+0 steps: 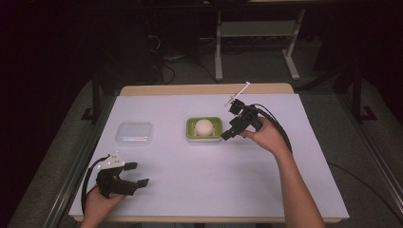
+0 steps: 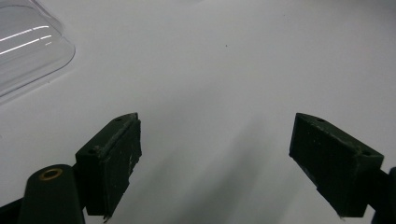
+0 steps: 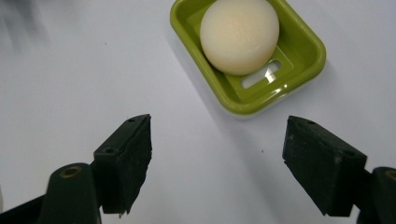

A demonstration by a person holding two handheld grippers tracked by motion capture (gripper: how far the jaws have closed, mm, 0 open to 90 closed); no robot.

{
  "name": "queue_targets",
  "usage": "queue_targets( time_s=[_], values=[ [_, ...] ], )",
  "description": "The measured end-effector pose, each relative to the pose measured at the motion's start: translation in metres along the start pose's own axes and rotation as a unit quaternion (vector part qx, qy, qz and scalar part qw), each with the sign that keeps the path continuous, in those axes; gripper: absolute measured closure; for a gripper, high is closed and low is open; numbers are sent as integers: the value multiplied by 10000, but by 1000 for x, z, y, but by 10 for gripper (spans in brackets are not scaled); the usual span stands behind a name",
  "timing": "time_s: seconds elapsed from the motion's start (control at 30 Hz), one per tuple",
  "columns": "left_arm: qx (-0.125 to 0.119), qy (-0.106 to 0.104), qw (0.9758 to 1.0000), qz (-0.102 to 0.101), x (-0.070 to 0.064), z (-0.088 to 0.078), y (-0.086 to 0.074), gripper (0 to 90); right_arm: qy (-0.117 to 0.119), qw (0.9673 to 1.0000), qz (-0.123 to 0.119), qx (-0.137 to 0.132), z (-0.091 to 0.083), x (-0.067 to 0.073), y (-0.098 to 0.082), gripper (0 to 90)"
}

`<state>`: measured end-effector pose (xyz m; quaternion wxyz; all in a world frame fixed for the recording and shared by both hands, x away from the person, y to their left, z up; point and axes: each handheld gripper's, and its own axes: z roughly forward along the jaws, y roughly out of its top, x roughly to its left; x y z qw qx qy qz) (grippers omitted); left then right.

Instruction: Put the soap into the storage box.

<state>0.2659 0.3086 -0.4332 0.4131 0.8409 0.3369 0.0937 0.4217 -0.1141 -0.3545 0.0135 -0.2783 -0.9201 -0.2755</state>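
- Left gripper point(image 1: 135, 175) rests at the near table edge, jaws spread wide, empty.
- Clear lid point(image 1: 134, 133) lies apart, left of the green dish point(image 1: 190, 129).
- Right gripper point(image 1: 227, 134), jaws apart, hovers beside the dish; a sideways approach could shove it, rolling the pale round soap point(image 1: 204, 127) out.

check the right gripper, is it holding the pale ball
No, the right gripper is open and holds nothing; the pale ball sits in the green tray.
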Motion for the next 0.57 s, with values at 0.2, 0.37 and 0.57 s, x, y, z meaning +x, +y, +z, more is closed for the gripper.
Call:
queue_targets(
  time_s=[0.2,0.37,0.57],
  values=[
    [7,-3,10000,-6,0,0,0,162,-10,10000,-9,-91,-7,11,-18,231],
    [2,-11,10000,-24,-1,1,0,162,-32,10000,23,-55,-8,18,-40,231],
    [17,-5,10000,-6,-2,1,0,161,-31,9999,115,-84,-9,26,-73,232]
  ],
)
